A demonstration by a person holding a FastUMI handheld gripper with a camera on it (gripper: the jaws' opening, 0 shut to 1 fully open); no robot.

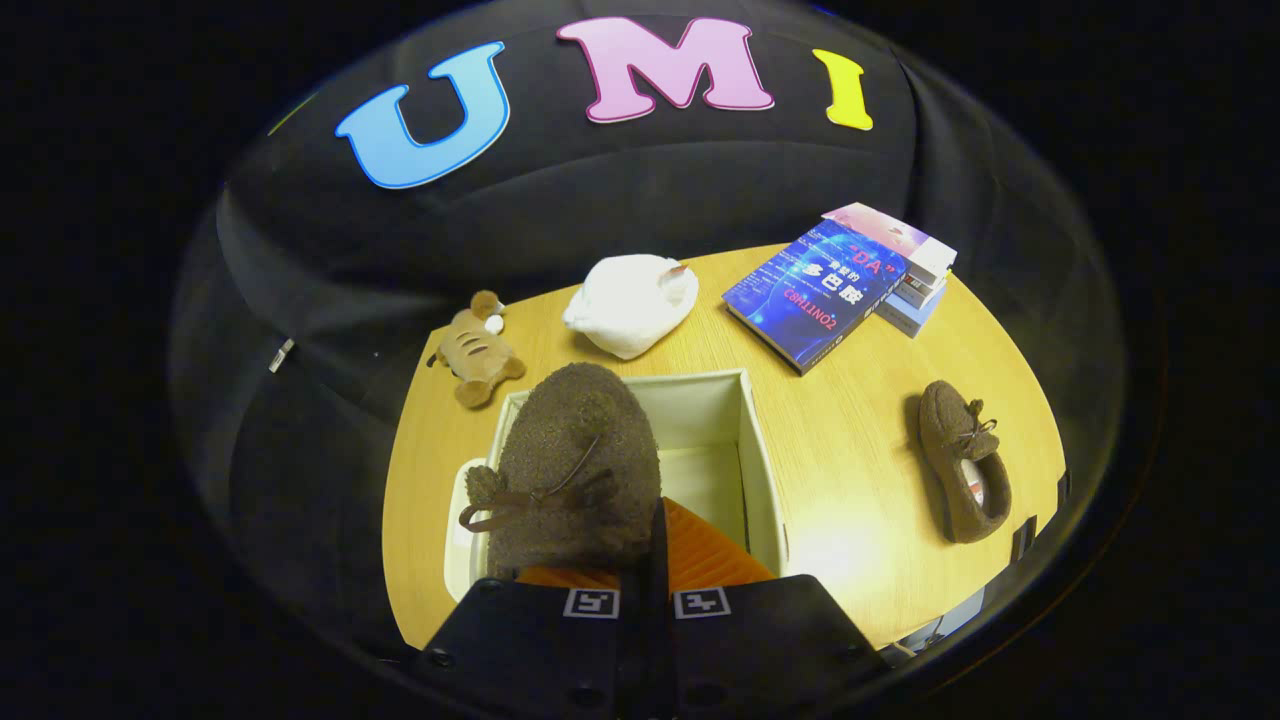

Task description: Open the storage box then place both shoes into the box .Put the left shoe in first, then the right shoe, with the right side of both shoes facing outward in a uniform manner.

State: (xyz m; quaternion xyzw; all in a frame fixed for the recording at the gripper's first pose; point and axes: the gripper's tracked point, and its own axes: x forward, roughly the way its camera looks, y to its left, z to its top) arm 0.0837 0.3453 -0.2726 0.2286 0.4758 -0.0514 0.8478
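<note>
A brown fuzzy shoe with a lace bow hangs toe-forward over the open white storage box, covering the box's left half. My gripper is shut on the shoe's rear edge, its fingers nearly together. The right part of the box's pale inside shows, with nothing in it. A white lid-like piece pokes out at the box's left side. The other brown shoe lies on the wooden table to the right of the box, its opening facing up and its toe pointing away.
Beyond the box lie a white plush and a small striped plush toy. A blue book leans on a stack of books at the far right. The booth's black cloth closes off the table's far side.
</note>
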